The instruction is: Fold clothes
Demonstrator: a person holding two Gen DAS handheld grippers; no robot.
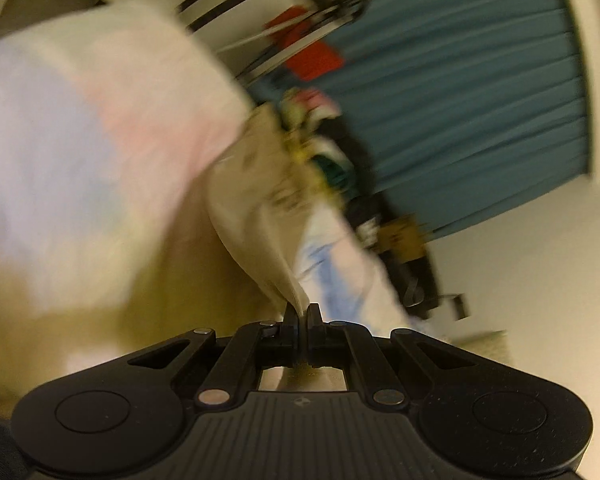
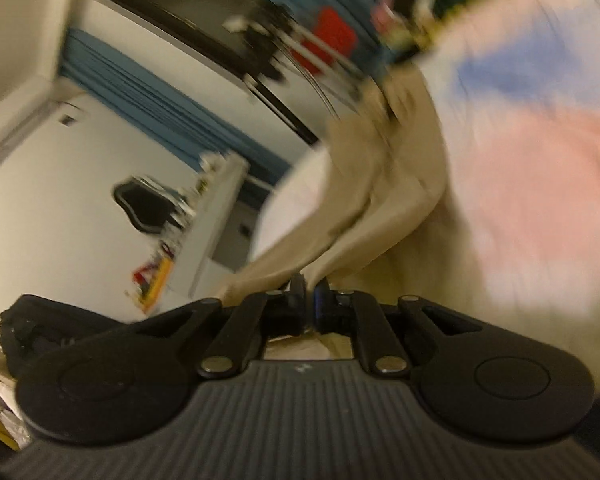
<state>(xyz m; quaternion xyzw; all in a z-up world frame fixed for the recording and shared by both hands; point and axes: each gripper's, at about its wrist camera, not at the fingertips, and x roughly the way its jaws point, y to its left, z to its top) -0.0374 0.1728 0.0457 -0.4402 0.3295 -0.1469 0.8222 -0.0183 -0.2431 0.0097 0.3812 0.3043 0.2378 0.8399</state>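
Beige cloth, a garment with a soft matte weave, is pinched at one edge by the left gripper, whose two black fingers are pressed together on the fabric at lower centre of the left wrist view. From that nip the cloth rises in a stretched, narrowing fold toward the middle of the frame. In the right wrist view the same garment runs from upper centre down to the right gripper, and its fingers likewise sit closed on a bunched edge at lower centre. The cloth hangs taut between the two tools, lifted off any surface.

Behind it a large pastel sheet of pink, pale blue and white fills the left half of the left view; in the right view it covers the right side. Both pictures are heavily motion-blurred, so its folds cannot be made out.

Further out, a teal pleated curtain spans the upper right of the left view, with something red beside a dark-framed rack. In the right view a black bag sits at lower left; what it holds cannot be told. A white wall lies beyond.
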